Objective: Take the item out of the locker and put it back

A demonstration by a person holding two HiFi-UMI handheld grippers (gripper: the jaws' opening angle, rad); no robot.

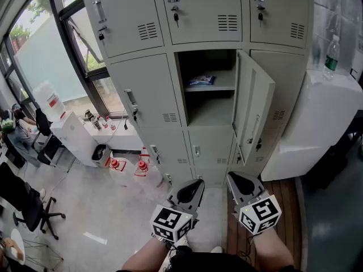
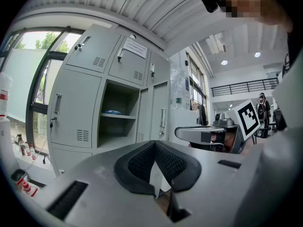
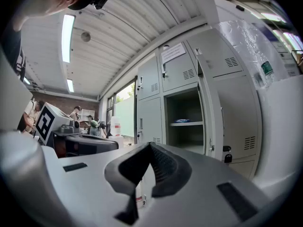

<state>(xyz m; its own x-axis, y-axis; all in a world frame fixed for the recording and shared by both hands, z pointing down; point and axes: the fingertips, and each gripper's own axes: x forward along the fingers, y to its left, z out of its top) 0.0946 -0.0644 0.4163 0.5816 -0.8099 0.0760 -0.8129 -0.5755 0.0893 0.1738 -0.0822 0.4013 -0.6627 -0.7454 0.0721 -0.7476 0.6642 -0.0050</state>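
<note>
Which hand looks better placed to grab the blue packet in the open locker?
Likely left: the left gripper sits below the packet, while the open door juts out over the right gripper.

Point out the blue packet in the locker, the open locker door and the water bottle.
blue packet point(image 1: 202, 80): head view, middle of the packet, on the upper shelf.
open locker door point(image 1: 254, 107): head view, inner face of the panel.
water bottle point(image 1: 332, 55): head view, middle of its body.

The locker point(image 1: 142, 89) is matt grey painted metal; the packet point(image 1: 201, 80) inside looks like glossy blue plastic. The floor point(image 1: 96, 208) is smooth and shiny, beside wooden boards point(image 1: 290, 200). The left gripper point(image 2: 154, 143) has smooth grey fingers point(image 2: 94, 174) with ribbed black pads point(image 2: 141, 163).
</note>
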